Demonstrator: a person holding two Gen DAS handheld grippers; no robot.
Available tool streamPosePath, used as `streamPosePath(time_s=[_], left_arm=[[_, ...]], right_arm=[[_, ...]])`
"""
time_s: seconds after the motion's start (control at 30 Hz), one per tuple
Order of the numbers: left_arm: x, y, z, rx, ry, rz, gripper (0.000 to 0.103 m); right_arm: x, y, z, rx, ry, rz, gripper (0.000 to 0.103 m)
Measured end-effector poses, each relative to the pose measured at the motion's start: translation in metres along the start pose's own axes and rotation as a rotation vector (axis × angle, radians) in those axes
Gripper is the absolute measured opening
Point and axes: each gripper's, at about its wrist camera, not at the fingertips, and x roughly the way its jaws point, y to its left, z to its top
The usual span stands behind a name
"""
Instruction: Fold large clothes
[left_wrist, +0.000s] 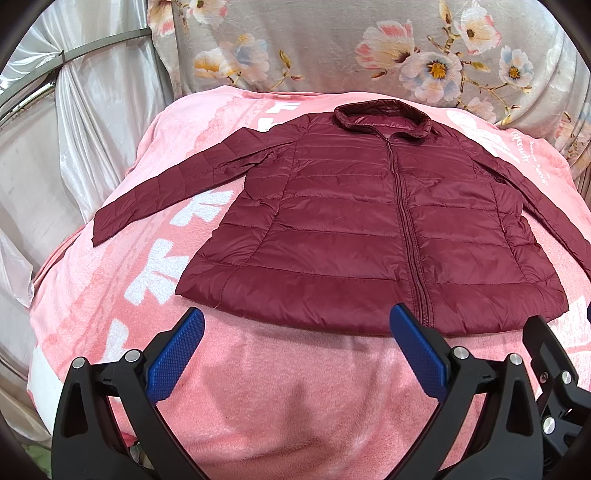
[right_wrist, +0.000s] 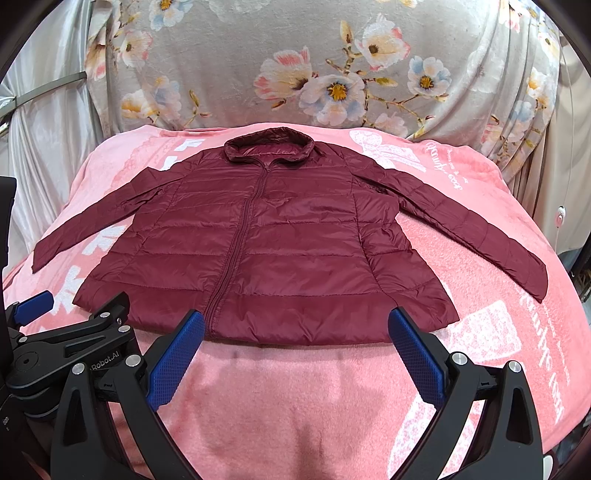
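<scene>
A dark red quilted jacket (left_wrist: 351, 221) (right_wrist: 266, 251) lies flat and zipped on a pink blanket (left_wrist: 277, 387) (right_wrist: 295, 387), collar at the far side, both sleeves spread outward. My left gripper (left_wrist: 297, 325) is open just short of the jacket's near hem, holding nothing. My right gripper (right_wrist: 295, 325) is open too, also in front of the hem, right of the zip. The left gripper's black frame shows at the lower left of the right wrist view, and the right gripper's frame at the lower right edge of the left wrist view.
A grey floral fabric (left_wrist: 332, 44) (right_wrist: 295, 55) hangs behind the blanket. White satin drapes (left_wrist: 55, 129) cover the left side. The blanket carries white lettering (left_wrist: 159, 266) on the left and white printed shapes (right_wrist: 491, 332) on the right.
</scene>
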Motion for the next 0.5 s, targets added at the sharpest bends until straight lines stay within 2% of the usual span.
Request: streamPosePath(time_s=[0.5], left_arm=[[0.0003,0.0006,-0.0003,-0.002,-0.001,-0.003,0.098]], right_arm=[[0.0003,-0.0004,0.0005,0.001,0.002,0.005,0.098]])
